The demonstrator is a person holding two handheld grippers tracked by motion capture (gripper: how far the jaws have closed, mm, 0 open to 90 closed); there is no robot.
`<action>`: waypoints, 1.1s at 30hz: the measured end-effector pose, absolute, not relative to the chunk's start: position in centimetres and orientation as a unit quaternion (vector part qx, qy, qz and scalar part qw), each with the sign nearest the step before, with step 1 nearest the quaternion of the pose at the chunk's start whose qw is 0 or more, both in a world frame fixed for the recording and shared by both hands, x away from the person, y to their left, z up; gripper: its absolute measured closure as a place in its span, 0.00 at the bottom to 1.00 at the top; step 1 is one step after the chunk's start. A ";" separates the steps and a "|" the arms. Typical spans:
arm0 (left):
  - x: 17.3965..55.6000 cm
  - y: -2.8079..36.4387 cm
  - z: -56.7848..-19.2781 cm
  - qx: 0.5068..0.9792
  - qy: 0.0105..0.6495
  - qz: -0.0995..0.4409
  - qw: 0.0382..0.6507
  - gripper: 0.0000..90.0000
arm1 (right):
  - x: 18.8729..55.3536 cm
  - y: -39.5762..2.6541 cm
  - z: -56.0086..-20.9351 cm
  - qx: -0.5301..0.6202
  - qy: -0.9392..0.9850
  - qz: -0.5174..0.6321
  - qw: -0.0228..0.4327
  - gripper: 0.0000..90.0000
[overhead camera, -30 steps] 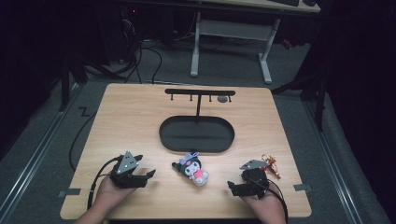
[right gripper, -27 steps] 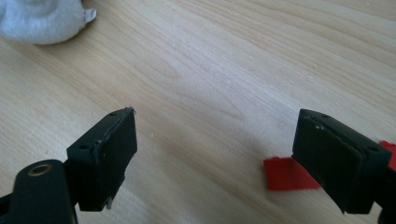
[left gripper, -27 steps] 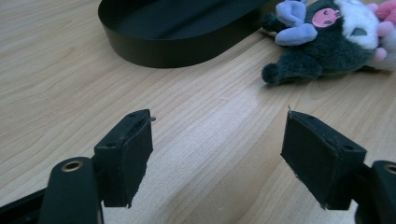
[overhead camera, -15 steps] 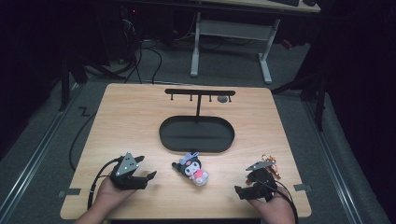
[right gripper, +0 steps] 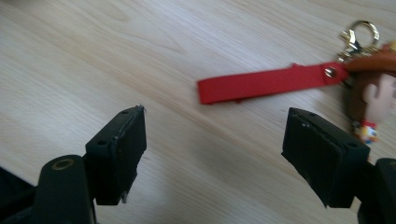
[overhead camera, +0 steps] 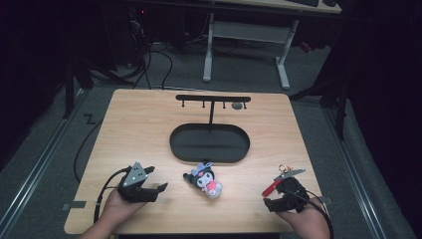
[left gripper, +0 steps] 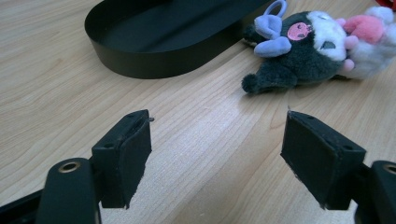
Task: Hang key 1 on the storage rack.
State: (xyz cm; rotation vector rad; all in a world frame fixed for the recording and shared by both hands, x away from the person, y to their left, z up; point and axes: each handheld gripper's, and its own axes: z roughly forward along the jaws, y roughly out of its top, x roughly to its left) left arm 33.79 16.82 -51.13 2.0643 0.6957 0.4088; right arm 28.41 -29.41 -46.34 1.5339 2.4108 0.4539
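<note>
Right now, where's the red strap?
High view: the red strap lies on the table's near right, just ahead of the right tool; its far end joins a small figure keychain.

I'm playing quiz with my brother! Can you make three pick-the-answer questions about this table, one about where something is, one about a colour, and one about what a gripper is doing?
1. Where does the plush toy lie?
A. inside the black tray
B. on the table just in front of the black tray
C. hanging on the rack

2. What colour is the strap on the keychain figure?
A. red
B. green
C. yellow

3. What is between the jaws of the left gripper?
A. the plush toy
B. the strap
C. nothing, they stand open over bare wood

Answers:
1 B: the high view shows the toy on the wood beside the tray's near wall.
2 A: the right gripper view shows a red strap.
3 C: the left gripper view shows wood grain between the jaws.
</note>
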 end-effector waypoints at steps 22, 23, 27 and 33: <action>33.5 16.1 -51.8 0.848 0.262 0.161 0.431 0.27 | 31.8 -33.7 -46.9 0.561 0.803 0.138 0.146 0.45; 33.5 16.0 -51.8 0.849 0.263 0.162 0.429 0.27 | 32.0 -33.9 -47.0 0.562 0.803 0.137 0.144 0.46; 33.5 16.2 -51.8 0.849 0.263 0.164 0.429 0.27 | 32.9 -34.4 -47.2 0.574 0.797 0.123 0.142 0.46; 33.6 16.2 -51.8 0.850 0.262 0.164 0.428 0.27 | 33.8 -35.2 -47.7 0.579 0.795 0.103 0.149 0.49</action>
